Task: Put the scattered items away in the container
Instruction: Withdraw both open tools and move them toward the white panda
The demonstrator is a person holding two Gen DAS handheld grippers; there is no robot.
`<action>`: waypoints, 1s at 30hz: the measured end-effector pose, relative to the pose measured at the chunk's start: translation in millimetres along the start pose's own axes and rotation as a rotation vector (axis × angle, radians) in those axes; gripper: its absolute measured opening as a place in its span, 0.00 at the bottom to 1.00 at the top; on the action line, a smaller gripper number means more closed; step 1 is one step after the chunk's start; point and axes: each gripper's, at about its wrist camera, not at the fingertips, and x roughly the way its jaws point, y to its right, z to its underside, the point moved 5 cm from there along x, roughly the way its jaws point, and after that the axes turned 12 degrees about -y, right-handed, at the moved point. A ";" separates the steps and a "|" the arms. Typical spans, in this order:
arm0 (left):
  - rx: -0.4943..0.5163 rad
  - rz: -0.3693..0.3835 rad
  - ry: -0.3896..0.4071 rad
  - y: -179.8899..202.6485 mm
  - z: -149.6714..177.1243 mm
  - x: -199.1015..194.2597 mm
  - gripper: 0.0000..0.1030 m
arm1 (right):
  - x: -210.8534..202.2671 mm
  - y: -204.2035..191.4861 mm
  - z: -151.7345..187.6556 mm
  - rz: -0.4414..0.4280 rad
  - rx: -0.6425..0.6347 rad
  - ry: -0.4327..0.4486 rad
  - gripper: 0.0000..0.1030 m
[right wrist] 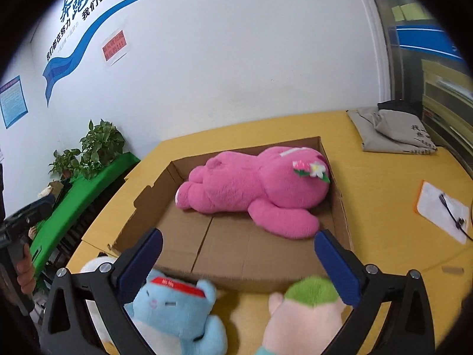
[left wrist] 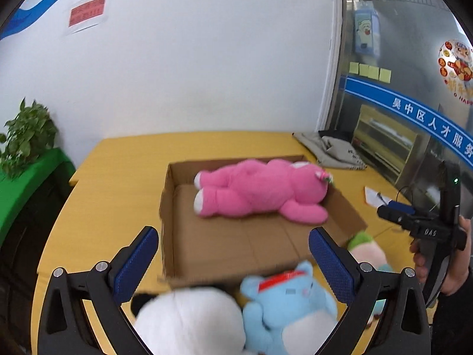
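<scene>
In the left wrist view, the left gripper (left wrist: pixel 233 263) is seen with its jaws spread wide apart and nothing held between them. A shallow cardboard box (left wrist: pixel 177 251) is set on the yellow tabletop (left wrist: pixel 97 207) directly ahead of the jaws, its near wall lying between the two blue pads. A pink plush bear (left wrist: pixel 257 195) is laid on its side inside the box, toward the far wall, well beyond the jaw tips. Just below the jaws, outside the box's near wall, a white plush toy (left wrist: pixel 192 322) and a blue plush cat (left wrist: pixel 289 304) with a red band on its head are found side by side. A green-topped plush toy (left wrist: pixel 365 244) is partly hidden behind the right-hand finger, beside the box's near right corner. The right gripper (left wrist: pixel 425 227) is seen farther right, held in a hand; whether it is open cannot be told from here.

In the right wrist view, the right gripper (right wrist: pixel 238 261) is likewise shown with its jaws wide apart and empty. The cardboard box (right wrist: pixel 266 278) is placed straight ahead, with the pink plush bear (right wrist: pixel 251 189) lying in its far half, beyond the jaw tips. The blue plush cat (right wrist: pixel 177 307) is found below the left-hand finger, and the green-topped plush toy (right wrist: pixel 310 304) lies below the right-hand finger, both on the tabletop (right wrist: pixel 384 207) in front of the box. A folded grey cloth (right wrist: pixel 390 133) is seen far ahead to the right.
</scene>
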 end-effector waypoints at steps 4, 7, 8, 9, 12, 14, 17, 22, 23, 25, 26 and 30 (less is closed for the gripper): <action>-0.019 -0.006 -0.019 5.4 38.3 3.4 1.00 | -9.7 -9.2 32.1 0.036 -0.009 0.013 1.00; -0.031 0.002 -0.029 12.9 59.3 7.7 1.00 | -14.9 -18.3 52.5 0.067 -0.040 0.020 1.00; -0.033 0.001 -0.037 15.2 65.3 10.1 1.00 | -16.0 -21.8 59.3 0.072 -0.053 0.020 1.00; -0.033 0.000 -0.043 17.7 70.6 11.9 1.00 | -16.1 -24.3 65.9 0.073 -0.063 0.018 1.00; -0.019 -0.010 -0.050 26.4 82.9 15.3 1.00 | -17.4 -29.5 81.4 0.069 -0.069 0.013 1.00; -0.019 -0.016 -0.038 30.3 87.9 15.2 1.00 | -18.0 -31.1 87.6 0.068 -0.070 0.011 1.00; -0.020 -0.023 -0.024 35.4 93.6 15.8 1.00 | -20.9 -30.5 93.7 0.078 -0.056 0.025 1.00; -0.003 -0.016 -0.053 44.0 100.4 27.6 1.00 | -21.2 -30.9 100.1 0.084 -0.036 0.028 1.00; -0.002 -0.013 -0.057 45.1 102.1 29.5 1.00 | -19.8 -31.1 101.6 0.092 -0.032 0.022 1.00; -0.006 0.002 -0.058 46.0 105.9 31.9 1.00 | -17.7 -33.2 104.7 0.102 -0.031 0.011 1.00; -0.010 0.011 -0.059 45.5 107.7 33.5 1.00 | -16.9 -34.6 106.3 0.107 -0.036 0.008 1.00; -0.039 0.034 -0.079 39.3 112.4 42.5 1.00 | -10.5 -39.2 112.1 0.142 -0.056 -0.004 1.00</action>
